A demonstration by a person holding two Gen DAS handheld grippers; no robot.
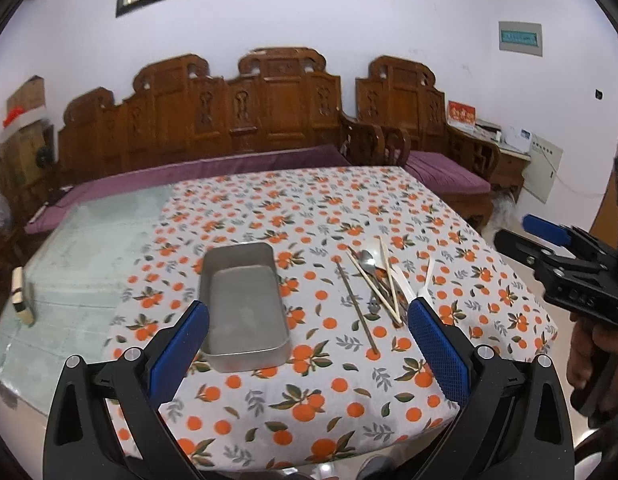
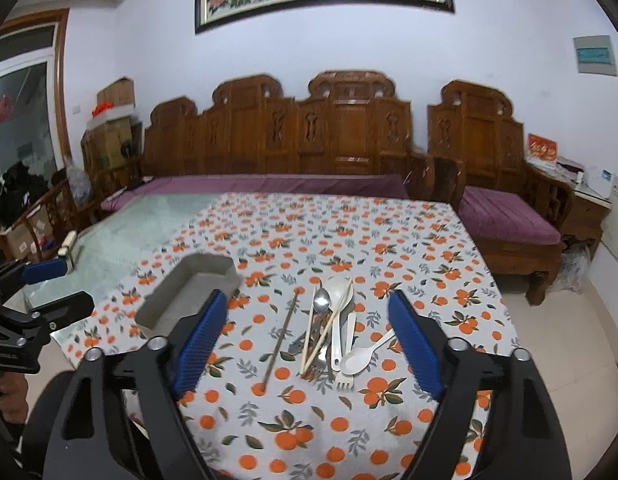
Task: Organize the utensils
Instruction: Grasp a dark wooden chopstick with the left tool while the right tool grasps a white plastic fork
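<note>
An empty metal tin (image 1: 243, 304) lies on the orange-patterned tablecloth (image 1: 309, 392). To its right sits a pile of utensils (image 1: 377, 280): a metal spoon (image 2: 321, 300), pale chopsticks (image 2: 327, 326), white plastic spoons (image 2: 359, 356), a white fork (image 2: 343, 376) and a single dark chopstick (image 2: 281, 338) lying apart on the left. My left gripper (image 1: 309, 316) hovers open in front of the tin, nothing between its blue pads. My right gripper (image 2: 307, 304) stands open above the near side of the pile, holding nothing. The tin (image 2: 189, 292) shows left of it.
The cloth covers only the right part of a glass tabletop (image 1: 89, 248); a small cream-coloured object (image 1: 21, 296) lies at its left edge. A carved wooden bench with purple cushions (image 1: 237, 160) runs behind the table, an armchair (image 2: 505, 216) to the right.
</note>
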